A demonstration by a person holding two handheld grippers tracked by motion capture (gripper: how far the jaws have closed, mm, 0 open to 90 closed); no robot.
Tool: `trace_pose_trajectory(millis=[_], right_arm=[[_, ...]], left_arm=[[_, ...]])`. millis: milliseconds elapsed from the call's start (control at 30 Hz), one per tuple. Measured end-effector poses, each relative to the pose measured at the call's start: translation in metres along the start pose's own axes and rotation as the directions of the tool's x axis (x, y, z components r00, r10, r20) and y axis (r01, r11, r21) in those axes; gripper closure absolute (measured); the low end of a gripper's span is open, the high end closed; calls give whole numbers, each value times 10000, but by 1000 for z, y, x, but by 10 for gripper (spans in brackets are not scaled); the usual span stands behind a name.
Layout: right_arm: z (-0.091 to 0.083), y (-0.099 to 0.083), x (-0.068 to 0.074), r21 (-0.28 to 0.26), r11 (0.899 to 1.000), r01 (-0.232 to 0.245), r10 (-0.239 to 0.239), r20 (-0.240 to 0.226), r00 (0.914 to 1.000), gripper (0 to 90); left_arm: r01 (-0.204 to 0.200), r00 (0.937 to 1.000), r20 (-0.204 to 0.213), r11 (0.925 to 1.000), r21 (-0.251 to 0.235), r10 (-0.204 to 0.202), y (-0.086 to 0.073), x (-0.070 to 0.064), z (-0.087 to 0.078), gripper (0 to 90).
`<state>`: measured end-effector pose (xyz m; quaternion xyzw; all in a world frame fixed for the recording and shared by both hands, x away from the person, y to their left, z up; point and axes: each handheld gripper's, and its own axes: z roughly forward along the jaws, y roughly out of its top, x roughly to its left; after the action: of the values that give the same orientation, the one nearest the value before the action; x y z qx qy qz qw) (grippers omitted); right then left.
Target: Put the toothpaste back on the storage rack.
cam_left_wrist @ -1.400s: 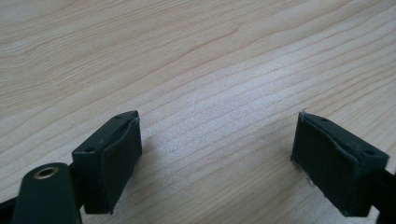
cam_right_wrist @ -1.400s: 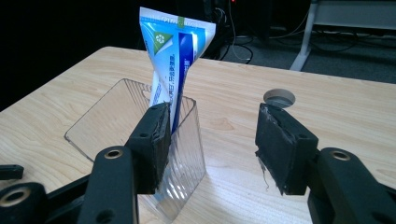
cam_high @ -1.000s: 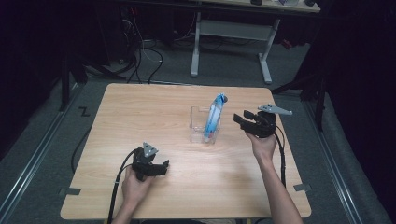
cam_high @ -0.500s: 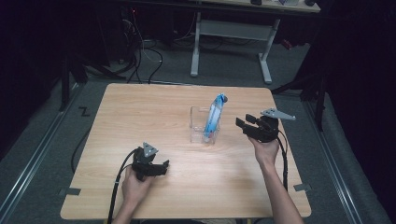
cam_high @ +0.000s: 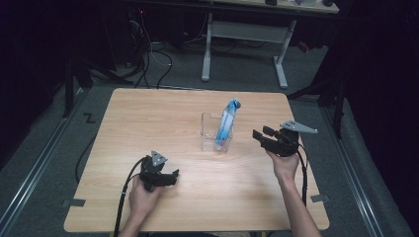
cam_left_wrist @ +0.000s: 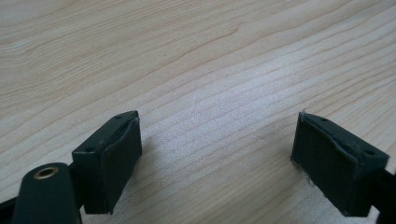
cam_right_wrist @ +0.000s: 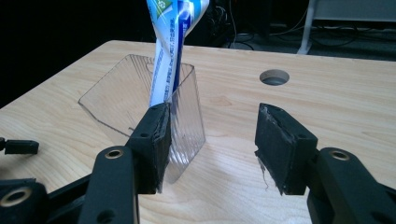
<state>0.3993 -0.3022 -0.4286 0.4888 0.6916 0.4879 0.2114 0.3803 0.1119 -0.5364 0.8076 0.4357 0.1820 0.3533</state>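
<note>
Your right tool (cam_high: 260,137) hangs just above the surface (cam_high: 163,113), its jaws spread apart with nothing between them. Straight ahead of it, a short way off its tips, stands the clear holder (cam_high: 213,132), upright on the surface. In the right gripper view the holder (cam_right_wrist: 135,100) sits in front of that tool's left jaw, partly hidden behind it, while the gap between the jaws (cam_right_wrist: 210,140) frames bare wood. The blue and white tube (cam_right_wrist: 172,42) rises out of the holder and leans over its near edge; from above the tube (cam_high: 227,123) tilts with its cap end uppermost. Whether the left jaw touches the holder's wall is hard to tell from this angle; it looks just short of it. Beyond the right jaw, farther along the surface, you can see a round cable hole (cam_right_wrist: 274,77).

Your left tool (cam_high: 170,178) lies low near the front edge of the surface, well apart from the holder, which is ahead of it and off to its right. Its jaws are also wide apart, and the left gripper view shows plain wood grain between them (cam_left_wrist: 217,154). Your left hand (cam_high: 142,193) wraps the tool's body from behind, and its cable (cam_high: 123,197) trails back off the near edge.
</note>
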Motion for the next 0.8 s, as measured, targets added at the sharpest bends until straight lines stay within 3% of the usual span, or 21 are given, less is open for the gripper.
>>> trace_pose_trajectory(millis=[800], right_arm=[[-14,-31,-10,191,9983,-544,543,76,9985,468]], left_arm=[[3,10000,2,10000,-10,-3,0,0,0,161]])
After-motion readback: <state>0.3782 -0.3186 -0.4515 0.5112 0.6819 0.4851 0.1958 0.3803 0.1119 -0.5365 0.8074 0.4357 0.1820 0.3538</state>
